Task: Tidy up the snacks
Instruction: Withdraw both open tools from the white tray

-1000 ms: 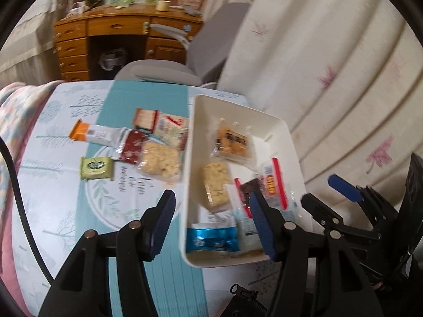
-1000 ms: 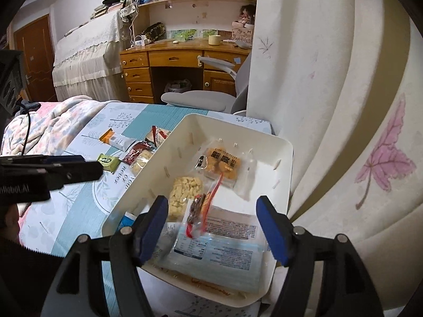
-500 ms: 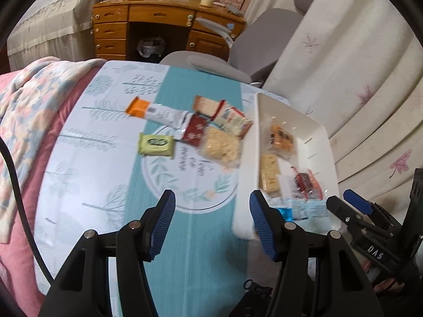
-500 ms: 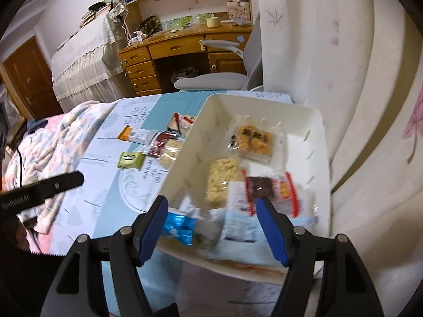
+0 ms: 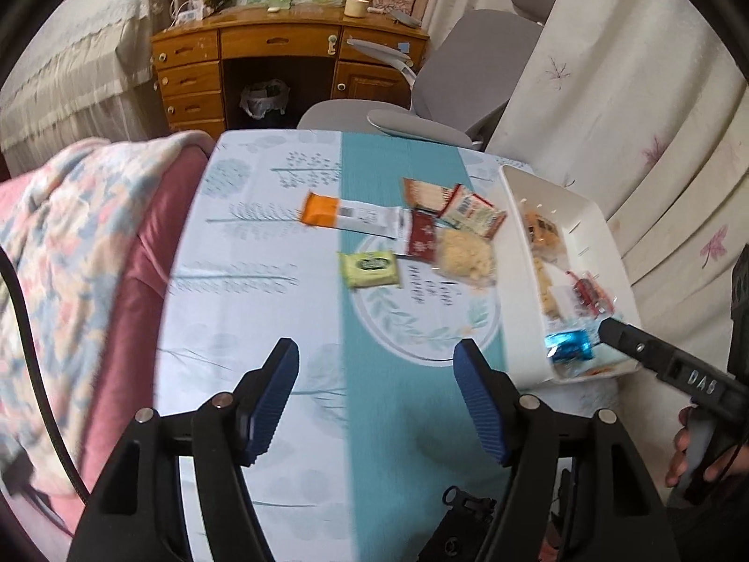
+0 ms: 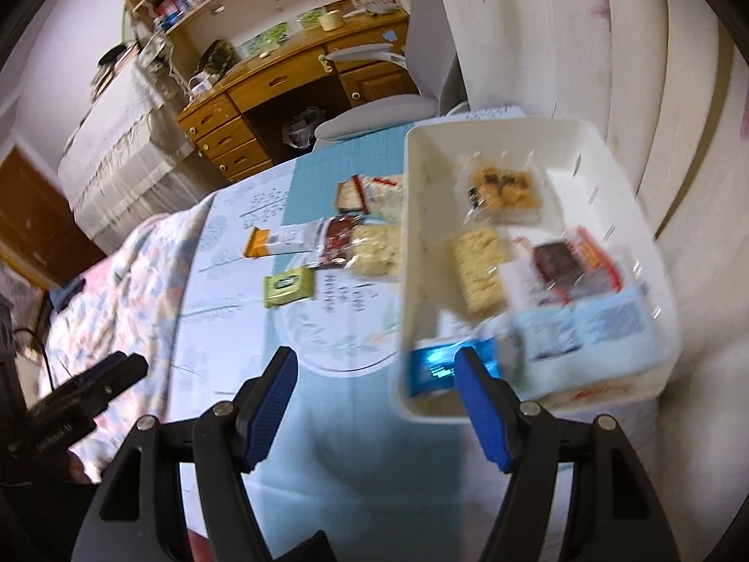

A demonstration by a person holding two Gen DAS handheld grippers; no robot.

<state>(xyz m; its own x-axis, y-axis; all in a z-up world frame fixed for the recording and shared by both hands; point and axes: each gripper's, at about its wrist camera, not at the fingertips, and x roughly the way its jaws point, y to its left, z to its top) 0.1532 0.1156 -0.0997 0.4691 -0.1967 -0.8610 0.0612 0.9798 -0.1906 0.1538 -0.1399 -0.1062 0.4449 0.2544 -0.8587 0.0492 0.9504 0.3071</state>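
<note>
A white bin (image 5: 519,253) (image 6: 622,178) sits at the table's right side and holds several snack packs, among them a blue pack (image 5: 569,345) (image 6: 433,367). Loose snacks lie left of it: a green pack (image 5: 370,269) (image 6: 288,286), an orange-and-white bar (image 5: 348,215) (image 6: 281,241), a dark red pack (image 5: 422,240) and a pale cracker pack (image 5: 466,257) (image 6: 377,248). My left gripper (image 5: 377,395) is open and empty above the tablecloth, well short of the loose snacks. My right gripper (image 6: 374,398) is open and empty at the bin's near left corner.
The table carries a pale blue and teal cloth (image 5: 374,421). A floral blanket (image 5: 70,257) lies to the left. A grey chair (image 5: 421,107) and a wooden desk (image 5: 281,61) stand beyond the table. Curtains (image 5: 632,117) hang on the right.
Both grippers have pulled back and swung left, away from the bin. The left one now faces the loose snacks on the cloth. Both stay open and empty.
</note>
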